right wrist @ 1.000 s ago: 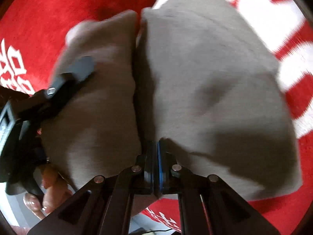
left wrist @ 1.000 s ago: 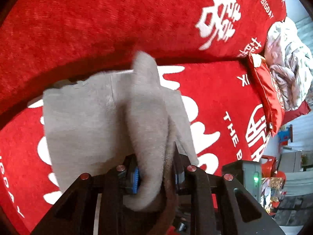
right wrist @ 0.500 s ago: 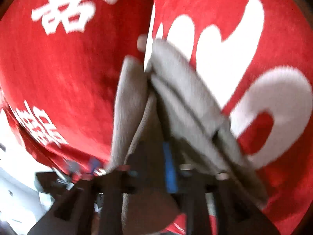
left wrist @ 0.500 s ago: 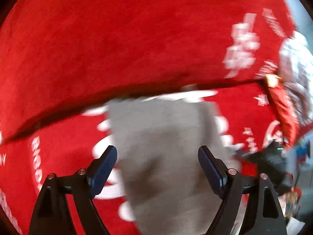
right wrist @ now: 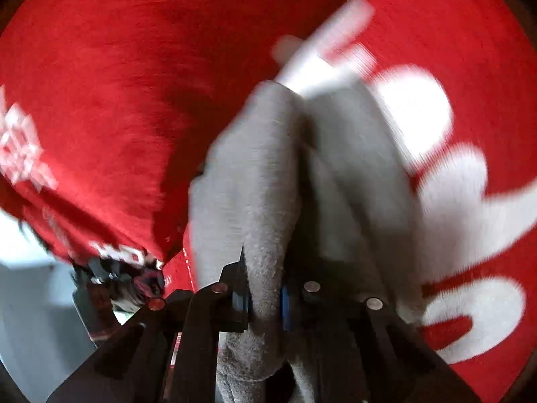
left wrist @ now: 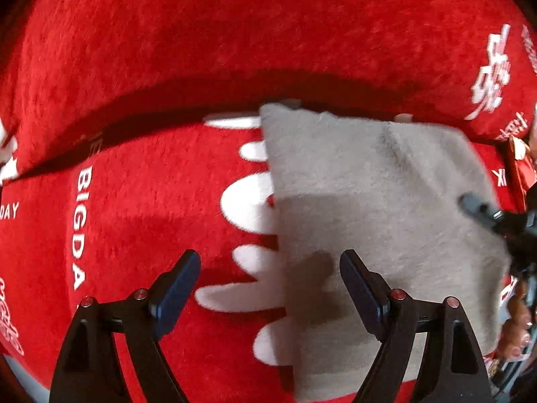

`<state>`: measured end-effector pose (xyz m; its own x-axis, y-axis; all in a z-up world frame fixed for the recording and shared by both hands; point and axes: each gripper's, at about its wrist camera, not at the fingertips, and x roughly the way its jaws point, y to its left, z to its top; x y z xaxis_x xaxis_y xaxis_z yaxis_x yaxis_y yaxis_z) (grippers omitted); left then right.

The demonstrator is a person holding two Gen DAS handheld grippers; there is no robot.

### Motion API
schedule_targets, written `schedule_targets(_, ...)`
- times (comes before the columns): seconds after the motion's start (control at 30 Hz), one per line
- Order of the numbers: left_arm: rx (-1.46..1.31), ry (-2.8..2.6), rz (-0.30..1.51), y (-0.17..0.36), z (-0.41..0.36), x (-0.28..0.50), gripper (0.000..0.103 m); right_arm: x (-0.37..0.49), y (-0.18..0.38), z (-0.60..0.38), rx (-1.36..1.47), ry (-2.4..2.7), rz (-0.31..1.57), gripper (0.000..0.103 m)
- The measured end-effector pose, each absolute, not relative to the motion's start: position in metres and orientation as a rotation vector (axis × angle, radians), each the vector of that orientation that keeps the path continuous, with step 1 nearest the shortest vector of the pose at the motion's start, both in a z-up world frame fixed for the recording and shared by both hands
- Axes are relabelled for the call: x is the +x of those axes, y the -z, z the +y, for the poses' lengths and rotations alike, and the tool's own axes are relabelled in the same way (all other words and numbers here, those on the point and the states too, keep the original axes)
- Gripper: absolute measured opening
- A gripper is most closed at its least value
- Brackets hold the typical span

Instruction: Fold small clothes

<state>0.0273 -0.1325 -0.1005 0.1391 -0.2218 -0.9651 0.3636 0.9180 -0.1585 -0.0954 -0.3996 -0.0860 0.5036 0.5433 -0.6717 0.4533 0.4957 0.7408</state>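
Left wrist view: grey garment (left wrist: pixel 376 208) lies flat on the red plush cover (left wrist: pixel 151 201), which carries white lettering ("BIGDA", "DAY") and white decorative shapes. The garment's far edge sits at the dark seam where the cover's seat part meets its upright back part. A faint crease runs across the cloth, nearer portion in shadow.

Left gripper (left wrist: pixel 270 280): jaws spread wide, nothing between them. Relative to the garment, its left finger hovers over bare red cover just off the garment's left edge; its right finger sits over the grey cloth itself. No contact with the fabric is visible. 2 blue pads show on the inner faces of the fingers.

At the garment's right edge a dark gripper tip (left wrist: pixel 483 210) reaches onto the cloth; the view is too blurred there to say more about it.

Right wrist view: right gripper (right wrist: pixel 263 297) is clamped on a thick fold of the grey garment (right wrist: pixel 255 174). The cloth is pinched between the blue pads, with a bunched roll passing down through the jaws and below them. From the pinch, the rest of the garment runs away from the camera and to the right in 2 or more ridged folds, lying over the white shapes of the cover (right wrist: pixel 100 84). Frame is motion-blurred; the garment's far edge is not sharp.
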Motion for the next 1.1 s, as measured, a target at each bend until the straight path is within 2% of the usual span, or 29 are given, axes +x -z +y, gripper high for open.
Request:
schedule_targets(0.1,0.158,0.447,1.375,0.107,-0.146,0.025,0.085,-0.1,0.07,-0.408,1.063,-0.064,1.074,0.014)
schedule_targets(0.3,0.19,0.459,1.393,0.123,-0.156,0.019,0.087,-0.126,0.133,-0.442,1.115,0.108,1.247,0.014)
schedule_targets(0.37,0.202,0.463,1.392,0.12,-0.154,0.019,0.087,-0.137,0.129,-0.451,1.145,0.14,1.218,0.015)
schedule_targets(0.43,0.225,0.463,1.392,0.117,-0.152,0.019,0.087,-0.142,0.119,-0.455,1.059,0.207,1.255,0.022)
schedule_targets(0.5,0.248,0.463,1.388,0.109,-0.15,0.018,0.087,-0.145,0.105,-0.455,1.002,0.234,1.265,0.022)
schedule_targets(0.6,0.256,0.485,1.387,0.1,-0.145,0.011,0.087,-0.152,0.07,-0.448,0.94,0.206,1.23,0.013)
schedule_targets(0.8,0.297,0.515,1.459,0.119,-0.146,-0.019,0.087,-0.166,0.038,-0.401,0.916,0.025,1.231,0.013)
schedule_targets(0.97,0.294,0.484,1.521,0.145,-0.141,-0.042,0.087,-0.172,0.082,-0.365,0.751,0.087,1.407,0.013)
schedule_targets(1.03,0.264,0.472,1.543,0.15,-0.134,-0.045,0.087,-0.183,0.099,-0.368,0.745,0.109,1.436,0.0)
schedule_targets(1.1,0.253,0.467,1.547,0.15,-0.129,-0.048,0.092,-0.191,0.101,-0.372,0.779,0.093,1.402,0.0)
